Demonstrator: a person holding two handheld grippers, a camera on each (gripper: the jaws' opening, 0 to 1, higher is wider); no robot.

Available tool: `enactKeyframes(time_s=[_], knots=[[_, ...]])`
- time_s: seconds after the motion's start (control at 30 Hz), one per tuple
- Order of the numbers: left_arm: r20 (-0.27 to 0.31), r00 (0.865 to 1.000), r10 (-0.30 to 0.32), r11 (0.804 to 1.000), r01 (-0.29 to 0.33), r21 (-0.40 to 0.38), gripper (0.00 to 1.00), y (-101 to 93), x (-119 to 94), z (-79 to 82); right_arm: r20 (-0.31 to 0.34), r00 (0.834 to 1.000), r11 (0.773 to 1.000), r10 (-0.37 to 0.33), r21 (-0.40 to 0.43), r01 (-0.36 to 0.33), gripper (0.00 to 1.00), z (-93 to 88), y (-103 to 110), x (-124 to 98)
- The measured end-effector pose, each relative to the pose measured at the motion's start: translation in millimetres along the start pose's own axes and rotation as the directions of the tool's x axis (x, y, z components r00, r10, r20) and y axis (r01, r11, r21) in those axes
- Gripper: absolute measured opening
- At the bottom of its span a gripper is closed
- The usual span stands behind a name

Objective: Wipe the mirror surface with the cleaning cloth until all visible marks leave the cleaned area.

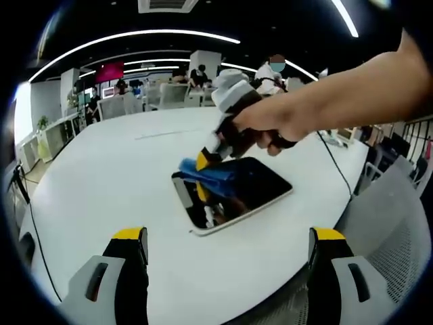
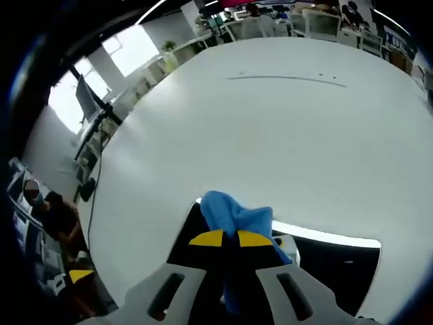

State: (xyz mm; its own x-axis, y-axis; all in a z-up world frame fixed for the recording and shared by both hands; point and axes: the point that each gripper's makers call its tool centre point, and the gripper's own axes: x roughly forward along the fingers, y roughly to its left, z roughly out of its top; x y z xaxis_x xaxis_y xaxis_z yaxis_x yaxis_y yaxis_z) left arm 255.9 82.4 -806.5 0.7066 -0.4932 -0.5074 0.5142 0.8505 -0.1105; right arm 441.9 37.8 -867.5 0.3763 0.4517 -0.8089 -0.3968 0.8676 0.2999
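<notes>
A rectangular mirror (image 1: 254, 183) with a pale frame lies flat on the white table (image 1: 122, 176). A blue cleaning cloth (image 1: 206, 175) rests on the mirror's left end, pinched by my right gripper (image 1: 203, 166), which a hand holds from the right. In the right gripper view the yellow-tipped jaws are shut on the blue cloth (image 2: 233, 217), pressed onto the dark mirror (image 2: 338, 271). My left gripper (image 1: 226, 237) stands open near the table's near edge, short of the mirror, its yellow-tipped jaws wide apart with nothing between them.
A grey mesh chair (image 1: 399, 237) stands at the right by the table edge. A dark cable (image 1: 331, 159) runs over the table on the right. Desks, chairs and seated people (image 1: 270, 71) are in the background.
</notes>
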Motion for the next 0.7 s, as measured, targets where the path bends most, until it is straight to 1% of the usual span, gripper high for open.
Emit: enactKeyframes(time_s=[0.1,0.23,0.27,0.3,0.4,0.5,0.6,0.7], knots=[[0.000,1.000,-0.003,1.000,0.003,0.002,0.99,-0.3,0.2,-0.3,0.007,1.000,1.000,0.015,-0.008,-0.015,0.01,2.6,7.3,3.4],[-0.001,1.000,-0.004,1.000,0.004,0.003,0.99,-0.9,-0.1,-0.5,0.019,0.999,0.999,0.047,0.011,-0.047,0.01,4.2,16.6,5.1],[0.000,1.000,-0.004,1.000,0.004,0.003,0.99,-1.0,-0.2,-0.4,0.018,0.999,0.999,0.044,0.012,-0.044,0.01,4.5,15.6,5.4],[0.000,1.000,-0.003,1.000,0.003,0.003,0.99,-1.0,-0.3,-0.4,0.022,0.998,0.998,0.054,0.032,-0.055,0.01,5.2,17.5,6.4],[0.001,1.000,-0.004,1.000,0.004,0.003,0.99,-1.4,-0.3,-0.1,0.022,0.998,0.998,0.054,0.021,-0.054,0.01,4.1,20.6,3.3],[0.001,1.000,-0.003,1.000,0.003,0.002,0.99,-1.4,-0.6,0.0,0.031,0.997,0.997,0.074,0.030,-0.075,0.01,5.3,25.2,3.9],[0.001,1.000,-0.004,1.000,0.004,0.002,0.99,-1.7,-0.7,0.1,0.026,0.997,0.996,0.071,0.053,-0.072,0.00,7.4,23.1,7.2],[0.001,1.000,-0.004,1.000,0.004,0.003,0.99,-1.5,-0.7,0.0,0.028,0.997,0.997,0.070,0.039,-0.071,0.00,7.5,23.6,7.0]])
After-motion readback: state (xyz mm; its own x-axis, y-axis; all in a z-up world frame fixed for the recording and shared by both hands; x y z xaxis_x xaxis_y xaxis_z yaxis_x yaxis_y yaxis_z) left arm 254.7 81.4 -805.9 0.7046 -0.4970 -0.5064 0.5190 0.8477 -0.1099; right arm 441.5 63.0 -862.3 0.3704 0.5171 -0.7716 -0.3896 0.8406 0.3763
